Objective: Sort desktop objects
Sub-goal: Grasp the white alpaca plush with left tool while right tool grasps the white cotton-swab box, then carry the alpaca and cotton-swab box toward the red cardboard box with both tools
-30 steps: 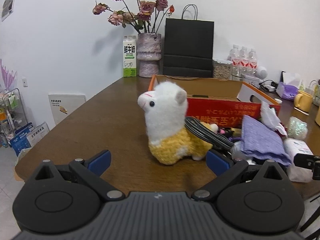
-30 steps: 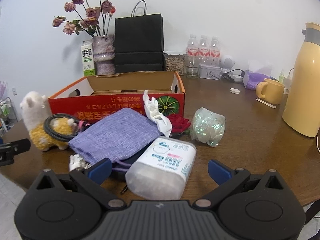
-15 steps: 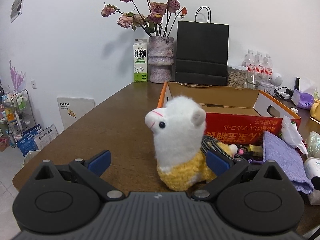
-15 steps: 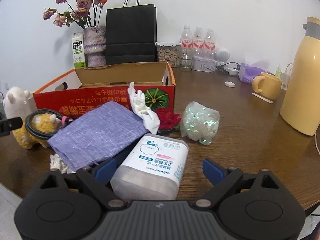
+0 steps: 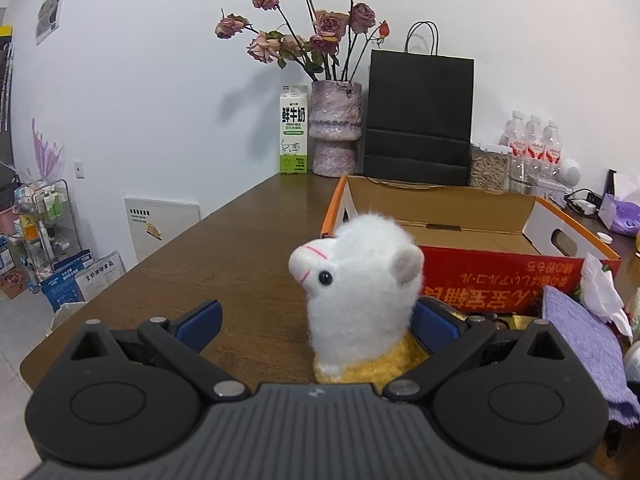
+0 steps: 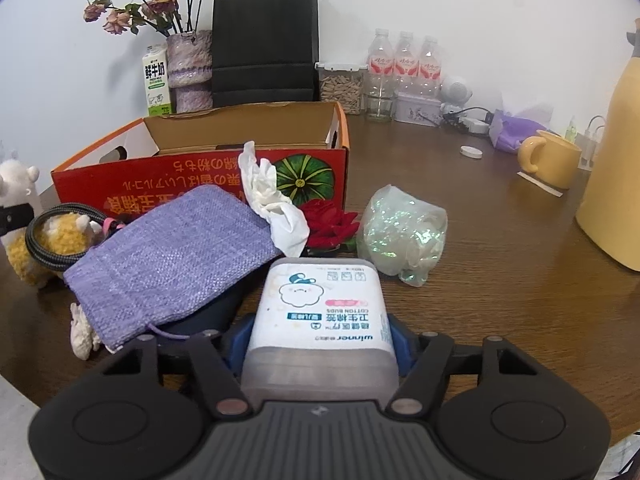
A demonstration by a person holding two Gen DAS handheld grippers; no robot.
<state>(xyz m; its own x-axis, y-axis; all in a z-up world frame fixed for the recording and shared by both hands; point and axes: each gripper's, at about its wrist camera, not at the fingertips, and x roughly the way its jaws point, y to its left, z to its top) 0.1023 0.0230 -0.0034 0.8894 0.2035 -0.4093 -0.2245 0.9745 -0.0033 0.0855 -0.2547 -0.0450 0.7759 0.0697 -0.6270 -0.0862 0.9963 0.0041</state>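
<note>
Evenly lit indoors by soft, diffuse light, with no harsh glare. Faint grey shadow of the flowers (image 5: 308,36) thrown leftward on the white wall (image 5: 140,80). Mild sheen on the wooden table (image 6: 500,240). Strong fisheye bending toward dark corners in both views. Sharp through the middle; slightly soft up close on the cotton bud box (image 6: 320,312).

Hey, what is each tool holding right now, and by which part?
The right tool grips the cotton buds box across its two sides, near its base. The left tool holds nothing, open around the alpaca plush.
</note>
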